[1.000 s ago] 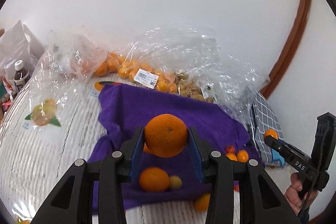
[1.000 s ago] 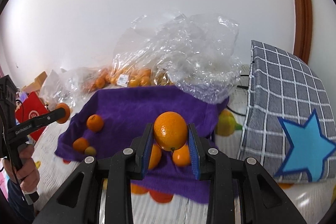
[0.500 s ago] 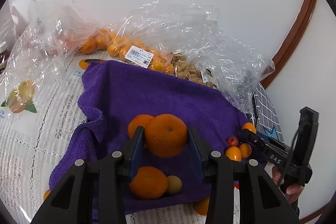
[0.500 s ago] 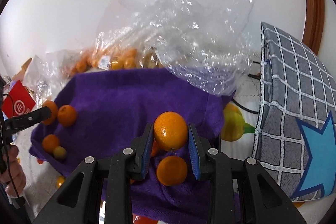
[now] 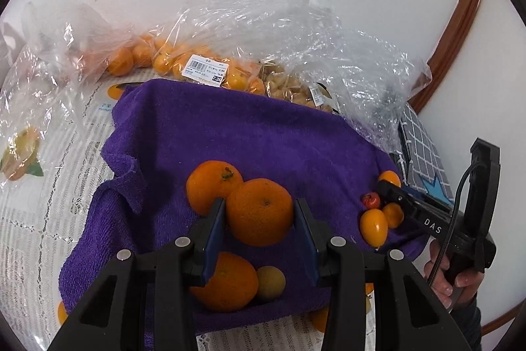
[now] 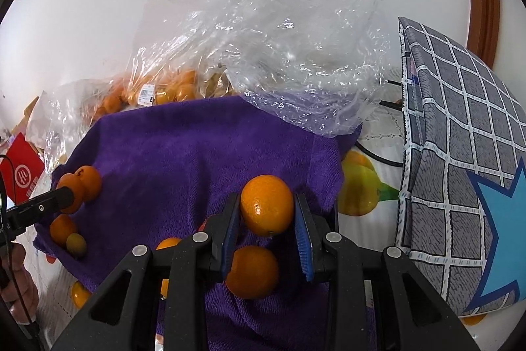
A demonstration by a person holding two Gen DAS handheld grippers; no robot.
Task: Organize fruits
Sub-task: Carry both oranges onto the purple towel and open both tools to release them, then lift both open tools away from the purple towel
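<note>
While clamped between the blue pads [image 5: 215,231] of the left gripper [image 5: 259,232], a large orange [image 5: 259,211] held just above the purple towel [image 5: 230,134], touching a second orange with a stem [image 5: 210,185] behind it. Below the jaws, another orange [image 5: 230,283] beside a small brownish fruit [image 5: 270,282] on the towel. Likewise closed on a smooth orange [image 6: 267,204], the right gripper [image 6: 267,219], over the right part of the same towel, with one more orange [image 6: 253,272] lying under it. Farther out to the right, a small red fruit [image 5: 371,200] and two little orange ones. Behind the towel, clear plastic bags [image 5: 263,48] with oranges inside; to the right, a grey checked cushion [image 6: 460,137] with a blue star.
</note>
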